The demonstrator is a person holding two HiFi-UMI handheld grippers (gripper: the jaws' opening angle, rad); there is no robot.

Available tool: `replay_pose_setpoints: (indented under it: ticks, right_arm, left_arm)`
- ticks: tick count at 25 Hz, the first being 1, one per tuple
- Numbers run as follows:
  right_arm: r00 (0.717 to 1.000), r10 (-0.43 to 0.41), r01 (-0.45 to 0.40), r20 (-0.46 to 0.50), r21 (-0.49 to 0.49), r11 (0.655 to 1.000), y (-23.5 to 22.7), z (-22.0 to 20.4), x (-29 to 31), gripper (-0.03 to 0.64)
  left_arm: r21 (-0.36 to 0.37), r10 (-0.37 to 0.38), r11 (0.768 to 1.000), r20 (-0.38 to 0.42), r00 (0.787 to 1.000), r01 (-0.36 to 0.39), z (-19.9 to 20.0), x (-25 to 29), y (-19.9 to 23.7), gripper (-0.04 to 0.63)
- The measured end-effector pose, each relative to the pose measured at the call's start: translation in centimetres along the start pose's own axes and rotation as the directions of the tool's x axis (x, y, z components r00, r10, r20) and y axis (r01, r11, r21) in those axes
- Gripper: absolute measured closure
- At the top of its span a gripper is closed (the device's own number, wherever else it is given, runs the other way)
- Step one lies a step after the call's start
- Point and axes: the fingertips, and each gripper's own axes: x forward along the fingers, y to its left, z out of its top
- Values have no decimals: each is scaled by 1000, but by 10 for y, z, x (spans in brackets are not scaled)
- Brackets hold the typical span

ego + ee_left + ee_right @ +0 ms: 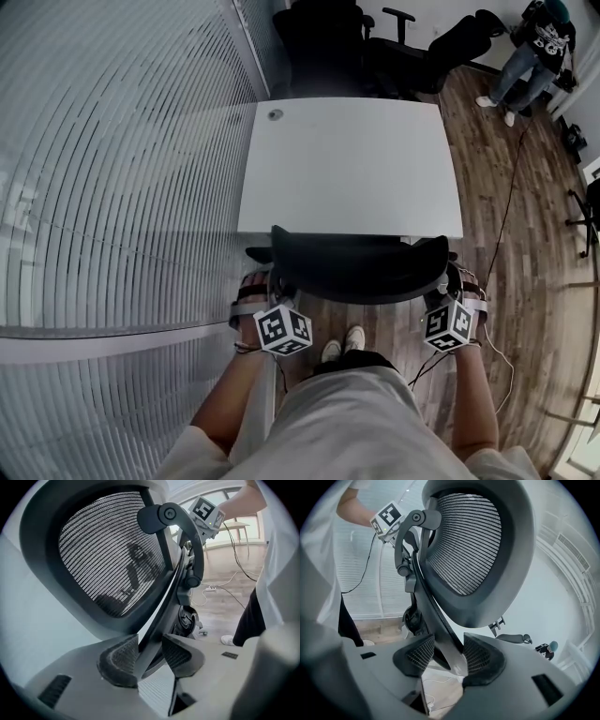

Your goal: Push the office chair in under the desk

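1. The chair (361,267) stood at the desk's (352,169) near edge.
2. The left gripper (149,656) clamped the chair back's left side, the right gripper (449,654) its right side.
3. Other chairs (375,42) stood behind the desk.

Soft, even daylight; the white desk (349,169) reads bright. Fisheye bends the striped wall (112,169) at left. Both gripper views have black corners and soft foregrounds.

— What sort of place is this?

— An office. A plain white surface (347,169) stands beside a long wall of slatted blinds (112,169), with a mesh-backed office chair (361,267) at it.

— Anything else?

— More black swivel chairs (323,42) beyond, on a wood-plank floor (525,234).
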Motion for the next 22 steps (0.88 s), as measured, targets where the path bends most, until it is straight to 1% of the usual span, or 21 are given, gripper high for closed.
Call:
replay_pose_setpoints:
  ticks: [11,17,22]
  right_arm:
    - [1000,-3,3,5,-7,1000,-10,0,11,414]
    - [1000,-3,3,2,-9,1000,-20,4,23,414]
    - [1000,0,0,14,-15,1000,-16,7,24,414]
  left_arm:
    - [-8,8,1000,-3,1000,-8,4,10,7,428]
    - [-11,12,1000,-8,1000,-12,4,23,18,427]
    - [-11,13,1000,-19,1000,-14,-1,25,21,427]
